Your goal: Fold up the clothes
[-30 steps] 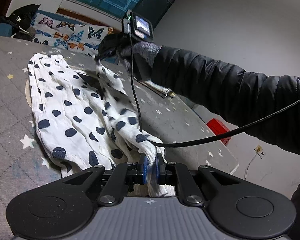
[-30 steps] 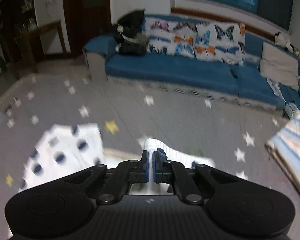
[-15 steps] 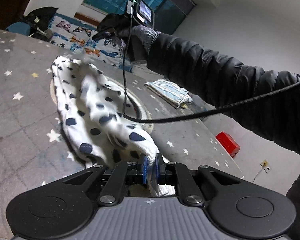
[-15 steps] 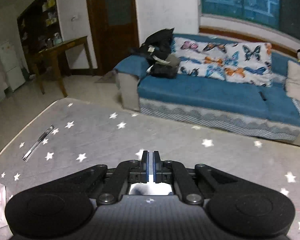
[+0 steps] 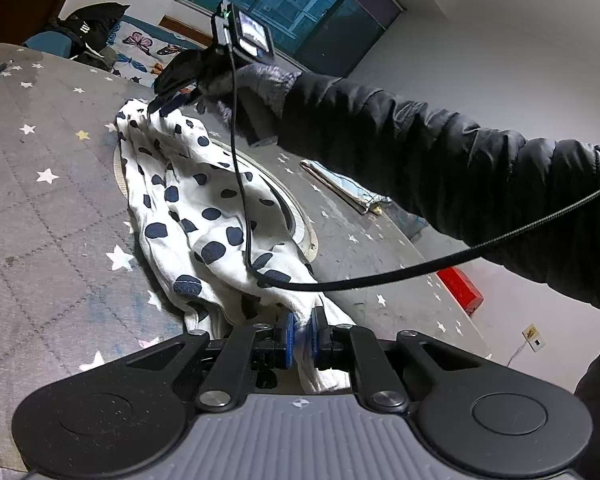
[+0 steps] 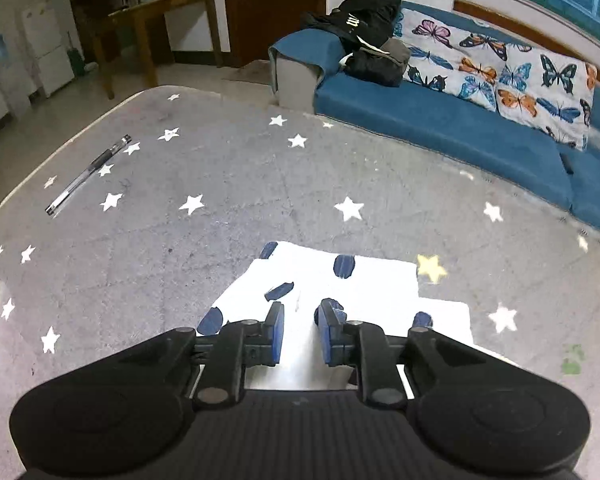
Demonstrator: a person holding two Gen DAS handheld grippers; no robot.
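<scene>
A white garment with dark blue spots (image 5: 196, 208) lies in a long bunched strip on the grey star-patterned cover (image 5: 40, 208). My left gripper (image 5: 300, 334) is shut on its near end, white cloth pinched between the blue pads. At the far end, the right gripper (image 5: 160, 106), held by a gloved hand in a black sleeve, hovers just over the cloth. In the right wrist view the right gripper (image 6: 300, 330) stands open, and the flat spotted garment (image 6: 332, 284) lies below and between its fingers.
A folded blue-striped cloth (image 5: 344, 188) lies at the cover's far right. A pen (image 6: 88, 174) rests near the left edge. A blue sofa (image 6: 440, 120) with butterfly cushions and a black bag stands beyond. A red object (image 5: 460, 288) sits off the right edge.
My right gripper has opened and let go of the garment's far end, which now lies flat on the cover. The left gripper still grips the near end.
</scene>
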